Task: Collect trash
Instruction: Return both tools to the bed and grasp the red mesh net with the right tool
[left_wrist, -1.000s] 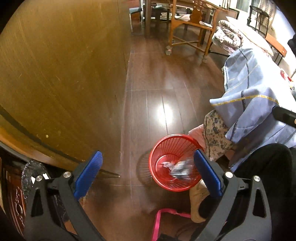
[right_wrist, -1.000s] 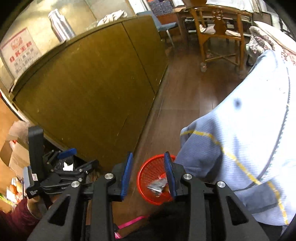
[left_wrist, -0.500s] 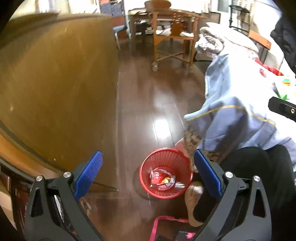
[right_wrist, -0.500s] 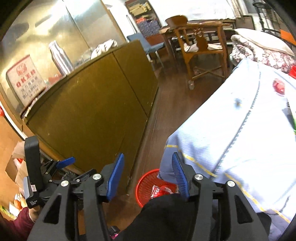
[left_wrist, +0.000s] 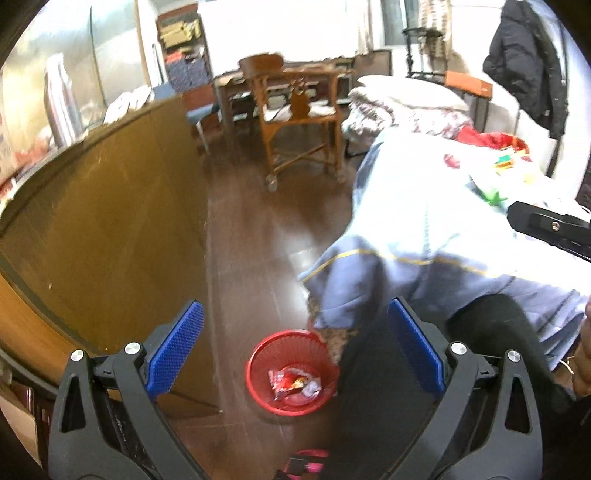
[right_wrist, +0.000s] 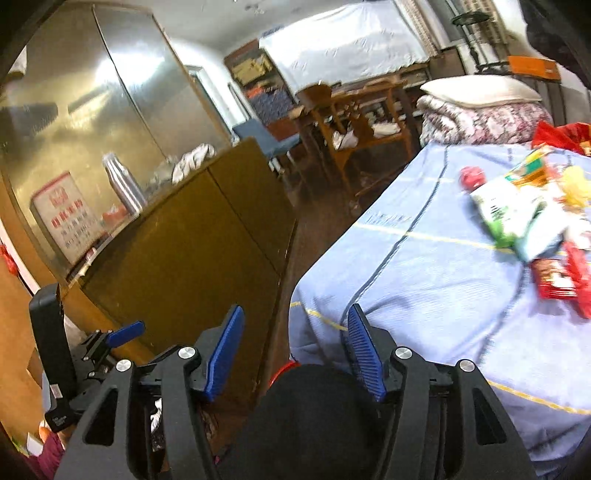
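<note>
A red mesh basket (left_wrist: 321, 400) stands on the dark wood floor beside the bed and holds red and silver wrappers (left_wrist: 293, 382). My left gripper (left_wrist: 295, 349) is open and empty, high above the basket. My right gripper (right_wrist: 295, 345) is open and empty, raised over the corner of the blue bedcover (right_wrist: 424, 280). Several wrappers lie on the bedcover at the right: a green-and-white packet (right_wrist: 506, 210), a red packet (right_wrist: 556, 282) and a small red piece (right_wrist: 472, 176). Only a sliver of the basket's rim (right_wrist: 286, 366) shows in the right wrist view.
A brown wooden cabinet (left_wrist: 92, 236) runs along the left with a steel flask (right_wrist: 123, 186) on top. A wooden chair (left_wrist: 299, 122) stands at the far end of the floor. Folded quilts and a pillow (right_wrist: 480, 107) sit at the bed's head. My dark knee (right_wrist: 310, 417) fills the lower middle.
Both grippers have risen and tilted up away from the basket. The right gripper has opened wider and swung towards the bed. The silver wrapper seen between its fingers has gone into the basket.
</note>
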